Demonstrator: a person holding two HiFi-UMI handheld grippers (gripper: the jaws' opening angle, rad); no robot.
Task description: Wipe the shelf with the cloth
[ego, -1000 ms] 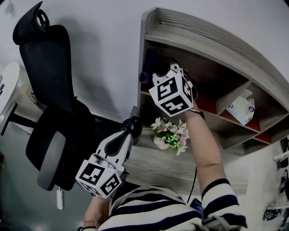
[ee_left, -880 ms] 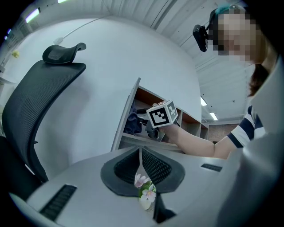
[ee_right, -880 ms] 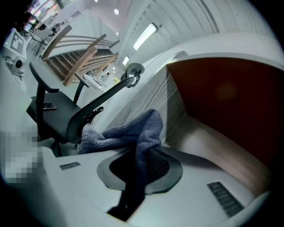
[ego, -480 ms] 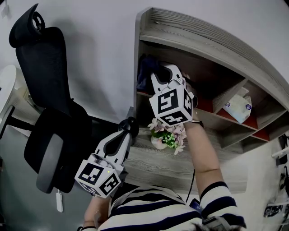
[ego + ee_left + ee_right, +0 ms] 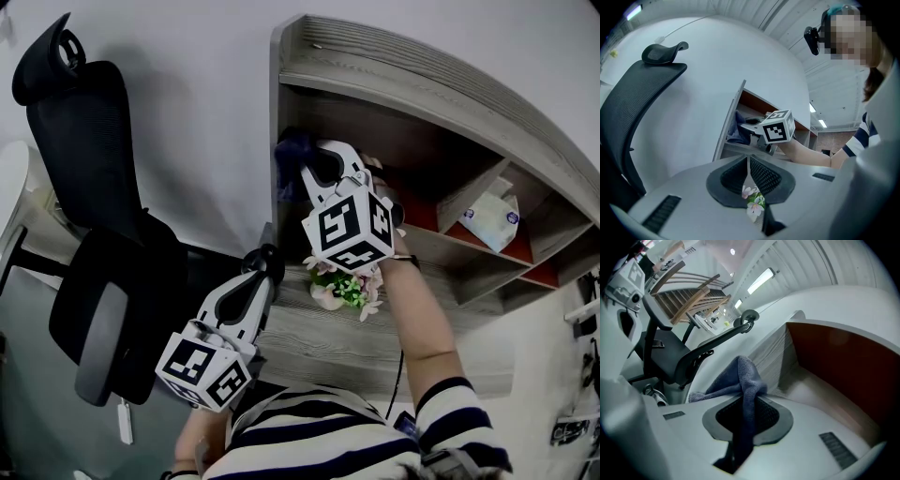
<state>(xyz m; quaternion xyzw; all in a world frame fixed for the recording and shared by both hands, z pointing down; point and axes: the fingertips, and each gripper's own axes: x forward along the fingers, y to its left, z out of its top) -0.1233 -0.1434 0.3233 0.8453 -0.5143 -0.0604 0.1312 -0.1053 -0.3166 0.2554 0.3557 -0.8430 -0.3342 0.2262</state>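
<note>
While pinched in right tongs (image 5: 746,401), cloth (image 5: 740,376) lengthwise along them, toward shelf (image 5: 825,394).

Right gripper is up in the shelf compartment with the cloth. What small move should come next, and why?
Probably press the blue cloth down onto the shelf board and draw it away from the side wall. The right gripper is shut on the cloth at the compartment's left end, and the rest of the board stretches out beside it.
</note>
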